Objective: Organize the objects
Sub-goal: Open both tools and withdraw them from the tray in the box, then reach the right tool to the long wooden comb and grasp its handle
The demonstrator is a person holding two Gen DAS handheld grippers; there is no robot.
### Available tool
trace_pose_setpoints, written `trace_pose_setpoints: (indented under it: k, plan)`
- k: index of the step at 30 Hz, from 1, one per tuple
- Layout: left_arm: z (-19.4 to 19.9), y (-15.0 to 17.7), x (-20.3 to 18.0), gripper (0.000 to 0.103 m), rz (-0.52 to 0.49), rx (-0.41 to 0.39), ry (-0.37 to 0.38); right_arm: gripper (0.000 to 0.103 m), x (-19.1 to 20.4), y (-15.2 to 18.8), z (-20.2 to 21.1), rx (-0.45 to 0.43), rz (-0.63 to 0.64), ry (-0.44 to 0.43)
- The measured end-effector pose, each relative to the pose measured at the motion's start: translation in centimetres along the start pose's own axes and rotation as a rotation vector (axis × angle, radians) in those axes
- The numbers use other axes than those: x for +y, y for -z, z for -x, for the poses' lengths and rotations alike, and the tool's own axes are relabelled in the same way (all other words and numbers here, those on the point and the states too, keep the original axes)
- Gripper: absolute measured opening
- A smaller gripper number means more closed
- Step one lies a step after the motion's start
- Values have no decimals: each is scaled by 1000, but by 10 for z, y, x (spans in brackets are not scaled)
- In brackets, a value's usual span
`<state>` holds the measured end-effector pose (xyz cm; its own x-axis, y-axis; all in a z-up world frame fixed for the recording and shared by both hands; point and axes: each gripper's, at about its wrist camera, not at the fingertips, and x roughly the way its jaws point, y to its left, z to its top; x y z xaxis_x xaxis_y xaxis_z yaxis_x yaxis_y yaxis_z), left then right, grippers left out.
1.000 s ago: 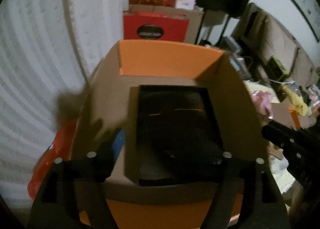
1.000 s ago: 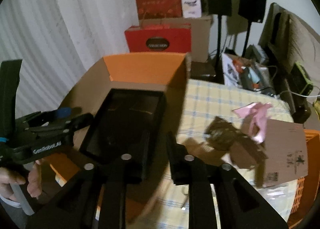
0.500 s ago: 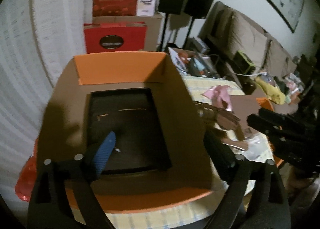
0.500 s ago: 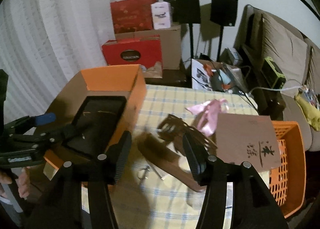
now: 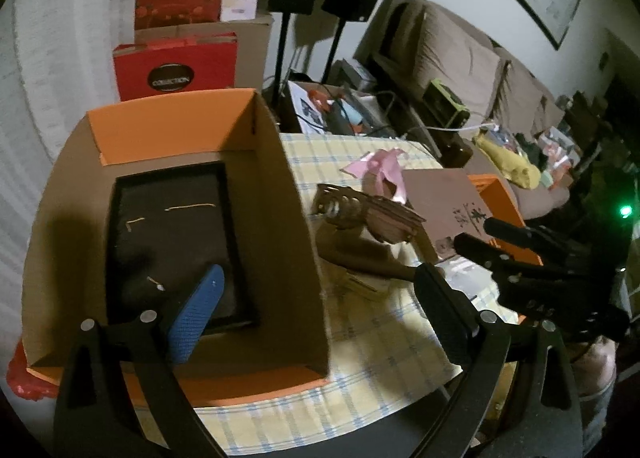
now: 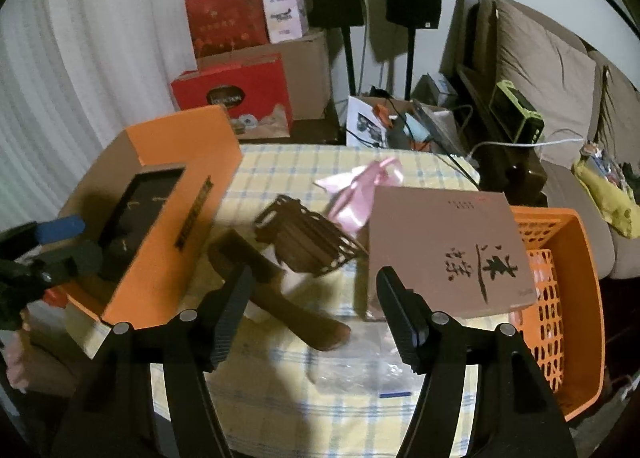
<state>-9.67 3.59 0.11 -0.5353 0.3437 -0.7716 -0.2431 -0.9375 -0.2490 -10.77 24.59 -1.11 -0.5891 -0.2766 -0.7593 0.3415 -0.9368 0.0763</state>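
Checked tablecloth (image 6: pixel 280 398): orange box (image 5: pixel 172 130) holds black tray (image 5: pixel 172 242).

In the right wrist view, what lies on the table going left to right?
Orange box → wooden block → carved wooden piece → pink ribbon → brown card → orange basket.

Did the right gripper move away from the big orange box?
Yes. The right gripper, jaws opening and empty, has swung right, off the orange box, over the checked tablecloth.

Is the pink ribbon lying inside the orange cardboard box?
No, the pink ribbon lies on the checked tablecloth, outside the orange cardboard box.
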Motion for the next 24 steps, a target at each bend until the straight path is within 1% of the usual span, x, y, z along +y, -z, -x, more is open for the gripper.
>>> trace_pose_setpoints:
  k: [6,11,15,18,20,24]
  plan:
    - [-9,1,-15,95,-17,18,3,66,-2,11,-13,42,56,-18]
    - [-16,1,-25,95,-17,40,11,66,6,20,-27,83,136,-37]
    - [-19,0,-34,95,-23,47,15,61,10,24,-37,106,199,-47]
    - [-21,0,-37,93,-29,53,19,60,12,28,-44,117,253,-43]
    - [-22,1,-39,90,-30,58,23,59,14,30,-49,124,285,-43]
    - [-22,4,-38,87,-16,64,37,58,13,32,-56,136,316,-47]
